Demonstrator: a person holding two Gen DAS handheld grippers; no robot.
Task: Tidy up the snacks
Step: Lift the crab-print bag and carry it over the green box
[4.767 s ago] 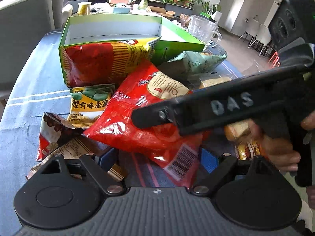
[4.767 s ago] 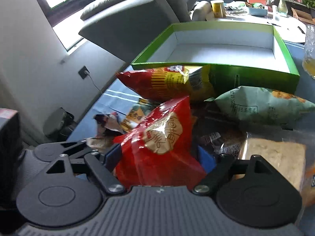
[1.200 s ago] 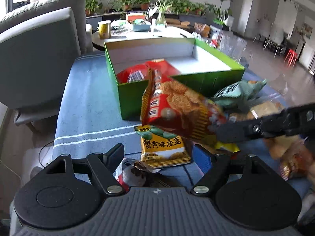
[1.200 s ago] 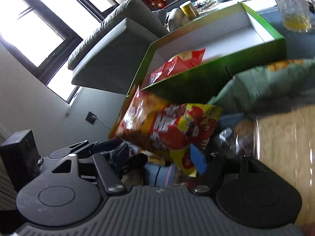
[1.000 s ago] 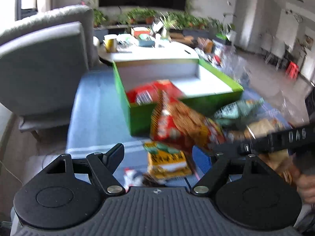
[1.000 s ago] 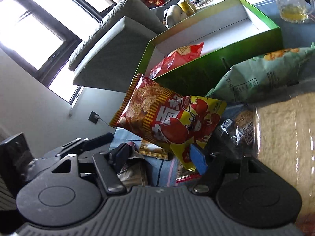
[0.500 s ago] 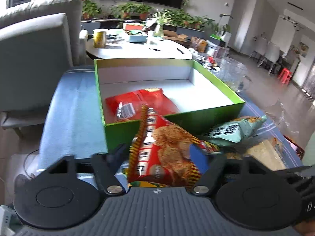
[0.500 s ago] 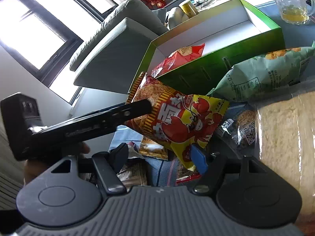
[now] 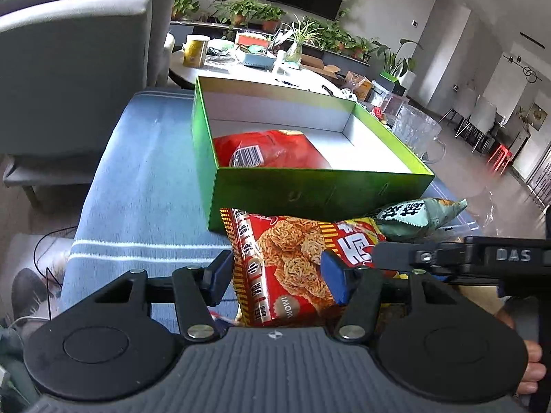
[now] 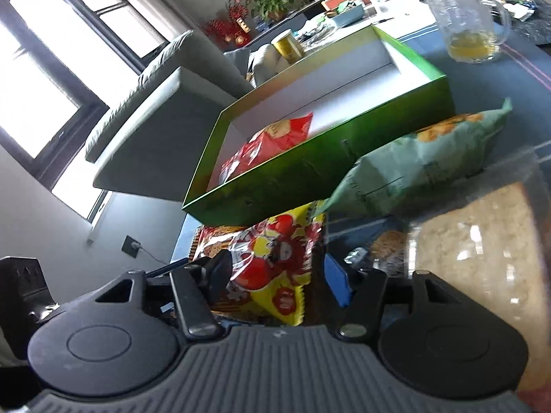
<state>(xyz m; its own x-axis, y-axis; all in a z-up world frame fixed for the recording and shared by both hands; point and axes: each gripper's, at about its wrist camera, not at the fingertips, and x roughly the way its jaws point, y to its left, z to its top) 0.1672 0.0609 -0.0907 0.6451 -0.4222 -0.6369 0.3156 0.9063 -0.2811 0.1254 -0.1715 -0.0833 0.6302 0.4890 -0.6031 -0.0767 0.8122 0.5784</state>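
A red and yellow noodle snack bag (image 9: 286, 251) hangs just in front of the green box (image 9: 310, 189), with both grippers on it. My left gripper (image 9: 277, 273) has the bag's left end between its jaws, which are closing, and the pads touch it. From the right, the right gripper's finger (image 9: 396, 258) lies against the bag's other end. In the right wrist view the bag (image 10: 272, 251) sits between the fingers of my right gripper (image 10: 277, 275). A red snack bag (image 9: 275, 151) lies inside the box.
A pale green snack bag (image 9: 413, 216) rests against the box's right front corner. Wrapped bread (image 10: 482, 241) lies near the right gripper. A glass mug (image 10: 465, 24) stands behind the box. A grey chair (image 9: 69, 69) stands left of the blue-clothed table (image 9: 137, 172).
The left gripper came in from the left and its jaws narrowed around the noodle bag. The bag sank lower in front of the box while the right gripper kept it.
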